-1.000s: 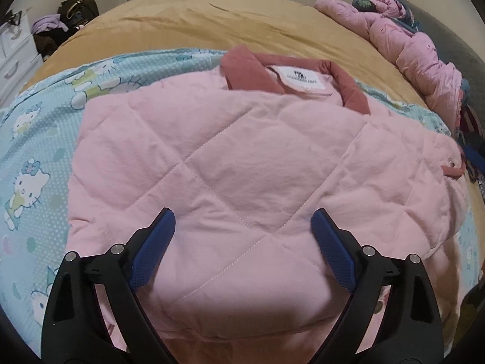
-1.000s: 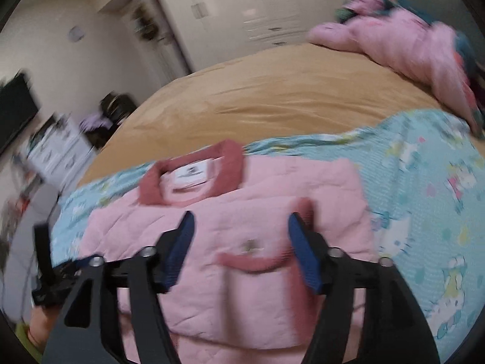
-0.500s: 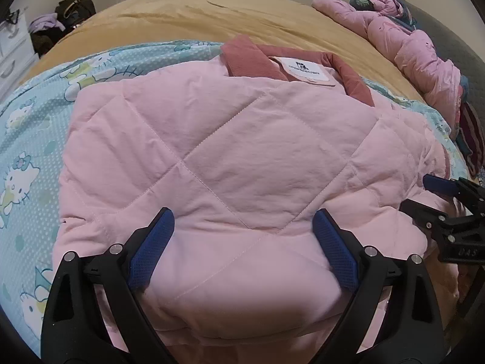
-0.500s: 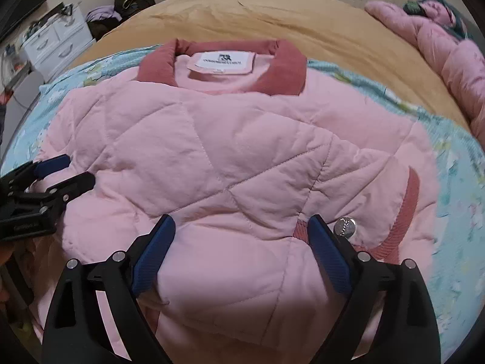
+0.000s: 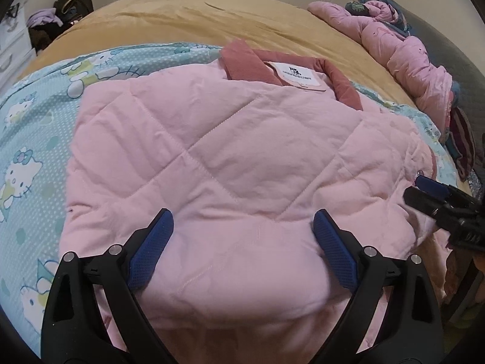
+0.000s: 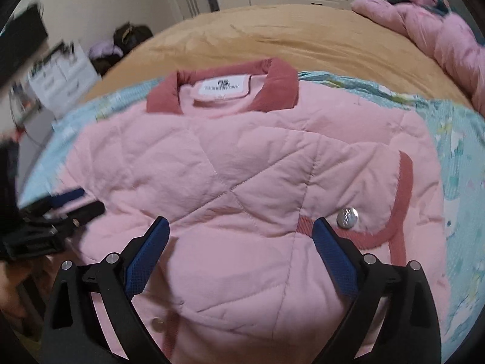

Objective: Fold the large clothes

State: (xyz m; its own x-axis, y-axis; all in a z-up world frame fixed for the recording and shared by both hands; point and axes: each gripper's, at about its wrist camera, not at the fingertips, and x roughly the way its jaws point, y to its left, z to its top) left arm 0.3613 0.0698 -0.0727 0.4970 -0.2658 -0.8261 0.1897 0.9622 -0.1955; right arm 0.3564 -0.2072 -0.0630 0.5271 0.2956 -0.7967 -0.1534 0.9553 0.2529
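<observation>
Tan bedspread (image 5: 242, 21) bare beyond jacket (image 5: 230, 157); clothes pile (image 5: 409, 51) right.

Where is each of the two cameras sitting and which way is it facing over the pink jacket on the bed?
Left wrist: rides the left gripper, angled down over the near half of the pink quilted jacket; its open blue pads frame the view, and the right gripper enters at the right edge.
Right wrist: rides the right gripper, jaws just opened, nothing between them, angled down beside the snap button; the left gripper shows at the left edge.
Shared: the jacket, its dark pink collar, the cartoon sheet, each other's gripper.
</observation>
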